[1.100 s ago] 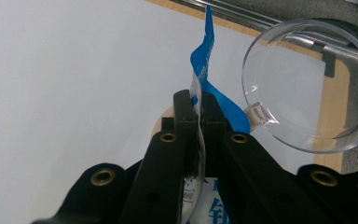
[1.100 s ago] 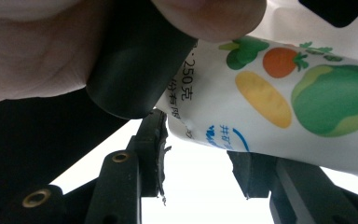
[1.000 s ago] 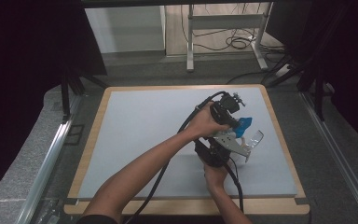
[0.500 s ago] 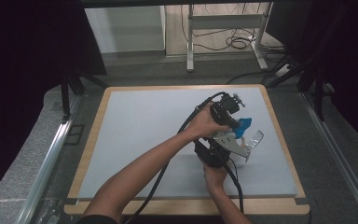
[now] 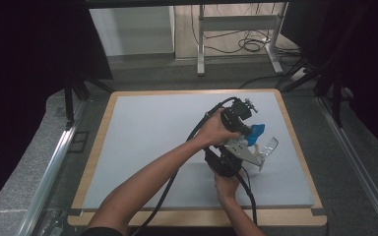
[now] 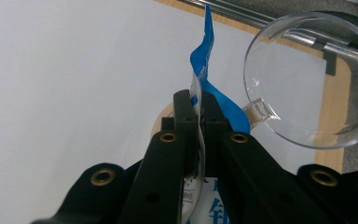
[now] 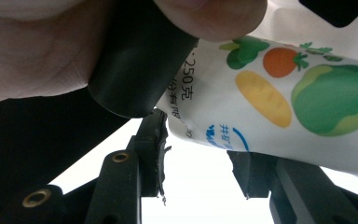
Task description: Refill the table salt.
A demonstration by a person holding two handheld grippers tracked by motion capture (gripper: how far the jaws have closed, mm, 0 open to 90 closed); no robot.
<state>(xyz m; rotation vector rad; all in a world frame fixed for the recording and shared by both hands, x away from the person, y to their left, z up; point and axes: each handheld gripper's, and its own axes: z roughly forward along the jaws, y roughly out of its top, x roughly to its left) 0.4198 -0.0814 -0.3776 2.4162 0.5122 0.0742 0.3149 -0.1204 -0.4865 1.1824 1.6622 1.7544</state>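
Observation:
A blue and white pouch (image 5: 256, 132) with vegetable pictures is held up over the right part of the white mat (image 5: 152, 132). My left gripper (image 6: 196, 100) is shut on the pouch's (image 6: 205, 56) thin blue top edge, which sticks up past the fingertips. In the high view the left gripper (image 5: 248, 129) sits just above the right gripper (image 5: 250, 147). My right gripper (image 7: 200, 140) has its jaws partly apart around the pouch's (image 7: 279, 93) lower body; the pouch covers the right fingertip. A clear plastic cup (image 6: 307, 79) with a handle lies on its side just beyond, also seen as the cup (image 5: 269, 146).
The mat lies on a table with a wooden rim (image 5: 295, 142). Black cables (image 5: 177, 172) trail from both grippers toward the front edge. Metal rails (image 5: 54, 157) run along both sides, and a metal stand (image 5: 236, 22) with loose cords stands behind the table.

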